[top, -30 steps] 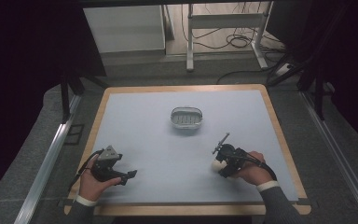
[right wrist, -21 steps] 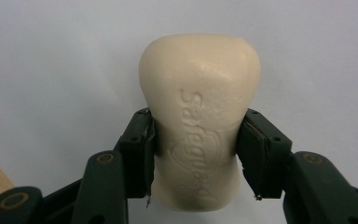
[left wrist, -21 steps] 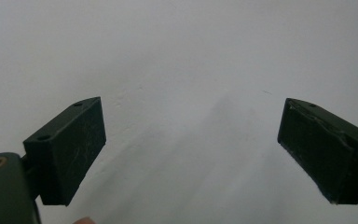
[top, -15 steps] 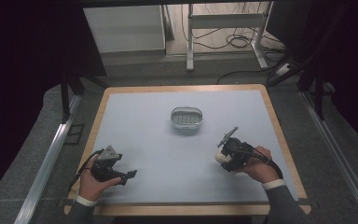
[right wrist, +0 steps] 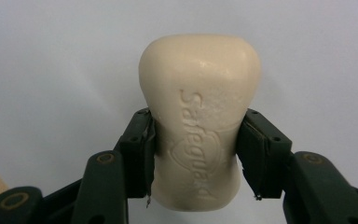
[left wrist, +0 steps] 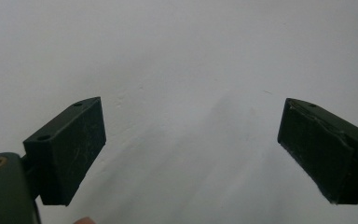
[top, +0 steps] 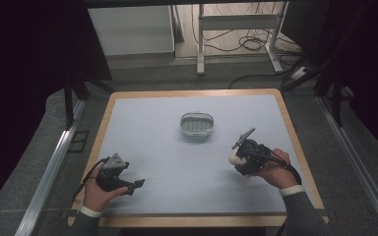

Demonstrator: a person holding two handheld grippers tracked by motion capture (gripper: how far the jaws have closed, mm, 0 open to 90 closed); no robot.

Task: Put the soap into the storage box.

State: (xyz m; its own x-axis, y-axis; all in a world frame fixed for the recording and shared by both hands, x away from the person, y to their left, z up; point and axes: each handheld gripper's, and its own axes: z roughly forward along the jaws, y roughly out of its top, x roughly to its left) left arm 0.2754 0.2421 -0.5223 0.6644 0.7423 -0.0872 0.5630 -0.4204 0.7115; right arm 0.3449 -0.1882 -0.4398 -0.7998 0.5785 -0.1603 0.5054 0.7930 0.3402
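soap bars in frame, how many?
1. The soap bar is clamped between the jaws of the right gripper, at the table's right side. The soap dish near the table's middle looks empty, though its inside is too small to be sure.

Lab-like test room — wood-edged table point(top: 280, 105), floor cables point(top: 246, 44), metal stand point(top: 236, 22), dark surroundings
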